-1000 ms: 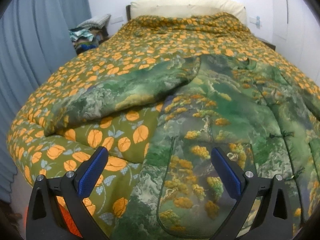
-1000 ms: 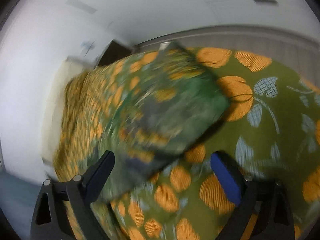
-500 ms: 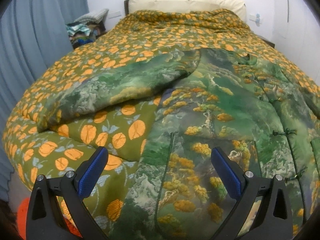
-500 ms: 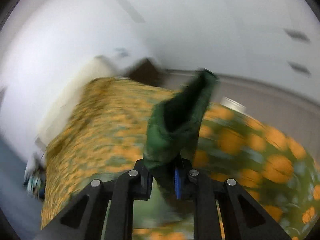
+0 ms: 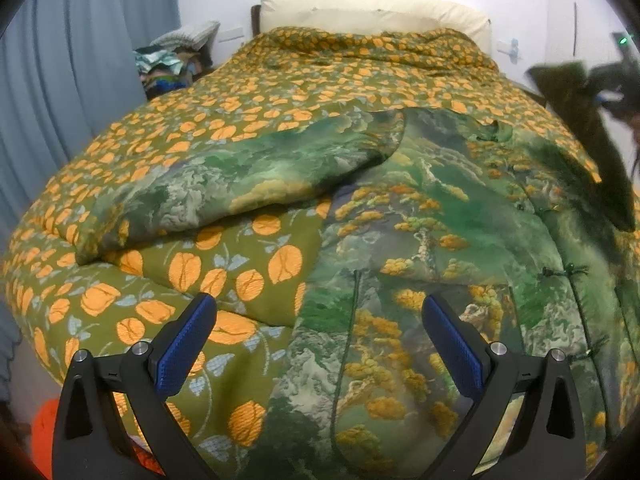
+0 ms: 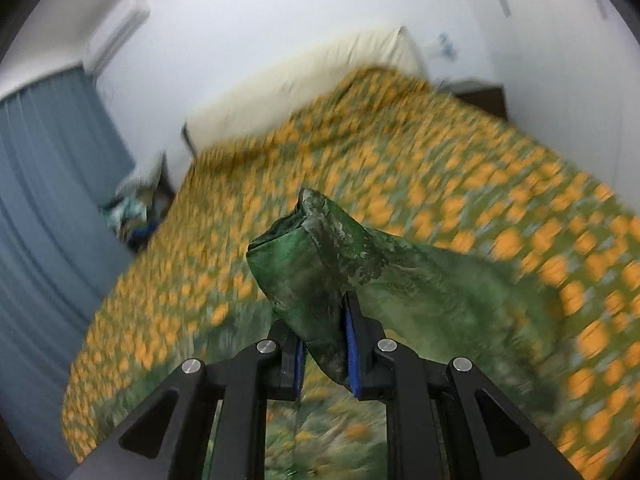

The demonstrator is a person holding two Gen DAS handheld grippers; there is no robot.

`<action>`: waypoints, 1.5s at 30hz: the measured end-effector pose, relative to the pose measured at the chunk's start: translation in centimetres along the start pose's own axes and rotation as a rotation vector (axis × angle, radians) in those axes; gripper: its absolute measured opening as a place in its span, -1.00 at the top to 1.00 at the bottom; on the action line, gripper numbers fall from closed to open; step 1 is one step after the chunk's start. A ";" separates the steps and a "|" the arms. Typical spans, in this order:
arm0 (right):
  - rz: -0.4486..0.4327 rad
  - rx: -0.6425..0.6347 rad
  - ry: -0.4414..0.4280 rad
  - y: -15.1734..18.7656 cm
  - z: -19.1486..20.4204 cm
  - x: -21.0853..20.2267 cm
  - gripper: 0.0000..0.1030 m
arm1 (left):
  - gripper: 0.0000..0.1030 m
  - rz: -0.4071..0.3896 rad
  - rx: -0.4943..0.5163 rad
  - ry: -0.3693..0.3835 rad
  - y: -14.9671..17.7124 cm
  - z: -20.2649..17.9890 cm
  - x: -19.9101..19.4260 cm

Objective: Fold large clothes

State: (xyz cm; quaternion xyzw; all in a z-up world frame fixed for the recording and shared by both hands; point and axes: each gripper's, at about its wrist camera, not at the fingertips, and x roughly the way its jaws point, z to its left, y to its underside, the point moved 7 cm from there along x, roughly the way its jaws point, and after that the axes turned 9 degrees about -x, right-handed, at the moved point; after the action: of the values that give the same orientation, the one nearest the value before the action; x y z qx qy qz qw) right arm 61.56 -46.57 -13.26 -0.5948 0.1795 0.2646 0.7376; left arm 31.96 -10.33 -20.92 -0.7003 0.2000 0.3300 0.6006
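A large green jacket (image 5: pixel 432 216) with a landscape print lies spread on the bed. Its left sleeve (image 5: pixel 224 192) is stretched out to the left. My left gripper (image 5: pixel 316 344) hovers open over the jacket's lower hem, nothing between its blue pads. My right gripper (image 6: pixel 326 344) is shut on the cuff of the right sleeve (image 6: pixel 320 264), which hangs lifted above the bed. In the left wrist view that raised sleeve (image 5: pixel 588 136) and the right gripper (image 5: pixel 612 92) show at the far right edge.
The bed carries an olive quilt (image 5: pixel 240 92) with orange leaves and a cream headboard (image 5: pixel 372 12). Blue curtains (image 5: pixel 72 64) hang at the left, beside a pile of clothes (image 5: pixel 168 64). An orange object (image 5: pixel 44 432) sits low by the bed's near left corner.
My right gripper went from open to shut on the right sleeve cuff, then rose and swung over the bed with it. The left gripper stayed open in place.
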 end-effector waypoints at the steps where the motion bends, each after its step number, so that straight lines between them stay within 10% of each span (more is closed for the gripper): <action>1: 0.028 -0.021 0.004 1.4 1.1 1.6 0.66 | -0.99 0.005 -0.003 -0.001 0.1 0.1 0.1; 6: 0.199 -0.107 -0.002 9.2 3.7 8.4 0.55 | -0.99 0.021 0.005 -0.018 0.5 0.3 0.4; 11: 0.304 -0.072 -0.117 13.4 4.0 9.1 -0.44 | -0.99 0.025 0.027 -0.025 0.8 0.1 0.6; 16: 0.170 -0.078 -0.210 10.7 2.8 2.8 -0.52 | -0.99 0.023 0.033 -0.015 0.7 -0.3 0.5; 19: 0.105 -0.135 -0.084 9.1 -0.7 -0.2 -0.62 | -0.99 0.032 0.037 -0.012 0.8 -0.5 0.8; 26: 0.383 -0.037 0.103 14.7 -10.6 4.9 -0.62 | -0.99 0.058 0.073 -0.040 1.8 -1.1 1.4; 37: 0.220 -0.186 -0.009 14.5 -3.6 -3.7 -0.62 | -0.99 0.033 0.151 -0.005 2.0 -2.6 0.0; 45: 0.172 -0.290 -0.036 22.0 1.3 -12.2 -0.62 | -0.99 0.046 0.081 0.083 -1.1 -1.6 -1.9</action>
State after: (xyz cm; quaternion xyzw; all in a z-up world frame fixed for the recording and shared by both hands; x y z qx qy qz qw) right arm 38.53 -44.12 -23.07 -0.6724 0.1762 0.3604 0.6220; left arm 31.73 -11.90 -18.76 -0.6836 0.2542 0.3060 0.6118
